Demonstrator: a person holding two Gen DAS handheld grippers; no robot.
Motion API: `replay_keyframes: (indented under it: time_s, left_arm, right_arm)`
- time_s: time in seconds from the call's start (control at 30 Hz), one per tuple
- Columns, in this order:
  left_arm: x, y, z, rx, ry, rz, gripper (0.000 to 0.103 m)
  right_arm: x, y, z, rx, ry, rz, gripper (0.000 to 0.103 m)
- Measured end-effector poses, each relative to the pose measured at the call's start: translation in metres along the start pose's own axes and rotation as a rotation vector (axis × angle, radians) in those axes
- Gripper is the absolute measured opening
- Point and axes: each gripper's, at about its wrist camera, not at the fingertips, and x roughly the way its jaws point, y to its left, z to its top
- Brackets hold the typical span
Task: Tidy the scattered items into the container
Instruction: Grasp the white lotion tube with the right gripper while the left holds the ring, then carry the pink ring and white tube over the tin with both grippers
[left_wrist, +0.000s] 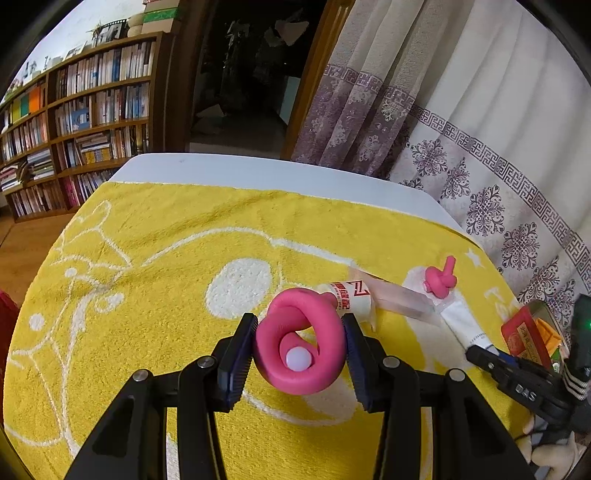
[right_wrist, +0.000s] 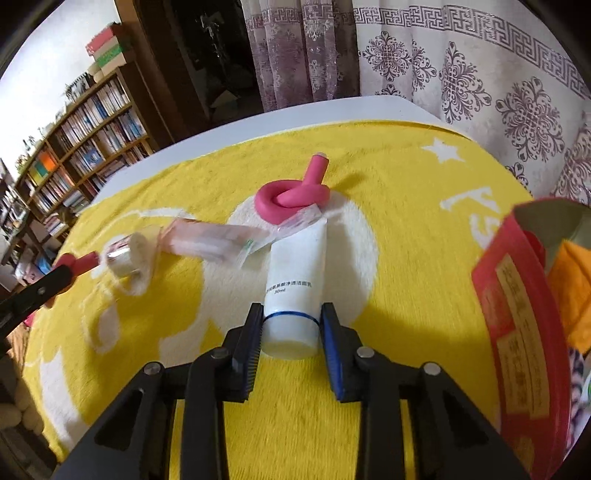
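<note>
A yellow terry towel (left_wrist: 155, 240) covered the white tabletop (left_wrist: 258, 170). The left gripper (left_wrist: 300, 343) had its jaws pinching a knotted pink foam roller (left_wrist: 295, 332). The right gripper (right_wrist: 291, 332) had its jaws close around a white plastic tube (right_wrist: 295, 273), near the red tin container (right_wrist: 517, 314) at right.

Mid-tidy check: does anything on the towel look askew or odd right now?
The clear plastic packet lies skewed, one end overlapping the white tube that the right tongs are gripping, so it may drag along. Nothing looks spilled or damaged.

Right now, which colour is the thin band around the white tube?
Blue; the band on the white tube shows best in the right wrist view.
</note>
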Motion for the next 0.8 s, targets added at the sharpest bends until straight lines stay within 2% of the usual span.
replay_keyframes:
  time_s: [0.43, 0.8]
  left_arm:
    - [-0.023, -0.007, 0.005, 0.007, -0.048, -0.017, 0.048]
    - [-0.043, -0.035, -0.011, 0.031, -0.053, -0.06, 0.048]
  right_arm:
    - [-0.063, -0.003, -0.027, 0.009, -0.069, 0.08, 0.033]
    - [-0.105, -0.03, -0.035, 0.058, -0.162, 0.089, 0.033]
